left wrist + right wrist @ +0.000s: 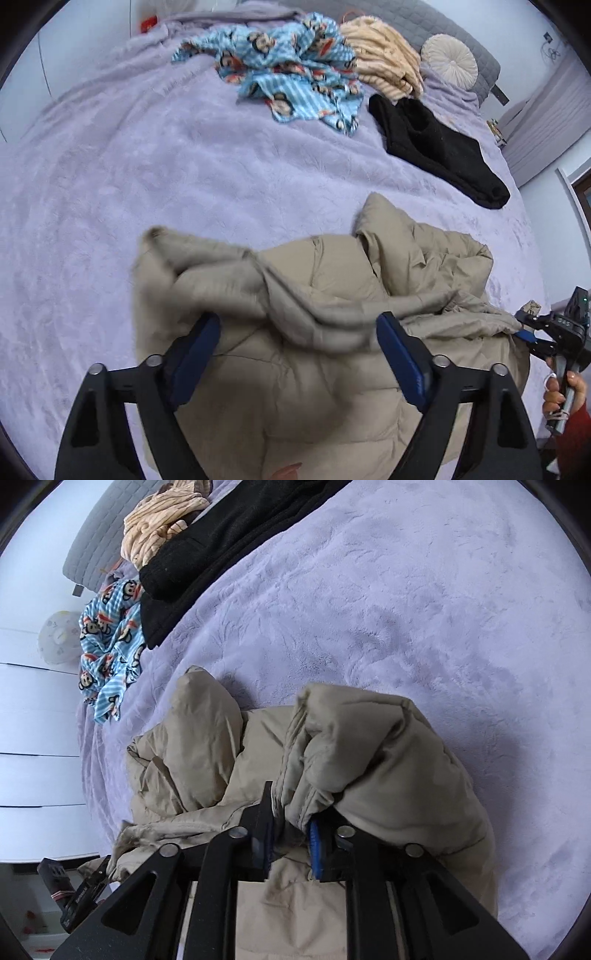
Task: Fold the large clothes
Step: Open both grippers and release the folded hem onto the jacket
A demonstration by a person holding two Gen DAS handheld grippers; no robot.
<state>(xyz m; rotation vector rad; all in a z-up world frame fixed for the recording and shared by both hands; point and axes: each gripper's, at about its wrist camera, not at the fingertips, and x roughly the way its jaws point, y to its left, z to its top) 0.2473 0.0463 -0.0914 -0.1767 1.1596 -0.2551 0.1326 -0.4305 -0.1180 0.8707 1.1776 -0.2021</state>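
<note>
The bed point(110, 177), spread with a lilac plush cover, carried everything, and the tan puffer coat point(332, 266) lay bunched at its near edge, toward six o'clock in the left wrist view. It was far from flat: a soft ridge of shell fabric ran across the quilted body, and one padded part stood up at about one o'clock from the heap.

The main risk, as I judged it, lay in that bulk. The slick, puffy fabric could spring back or slide out of a fold as soon as it was let go, and a pinch that caught only the outer shell might drag one layer and leave the filling behind, so the fold would come out skewed. Lifting the coat too far toward twelve o'clock could also sweep it into the black garment point(436, 147), the blue monkey-print garment point(295, 70) or the cream striped one point(384, 55) lying farther up the bed.

The left gripper point(295, 339) stood wide open with both blue pads clear of the cloth, the fabric ridge passing between them, untouched; it held nothing.

The right gripper point(291, 834) was partly open around a thick roll of the coat's edge. The fabric sat between its pads and seemed to touch them, but I could not tell whether it was really clamped or already let loose.
</note>
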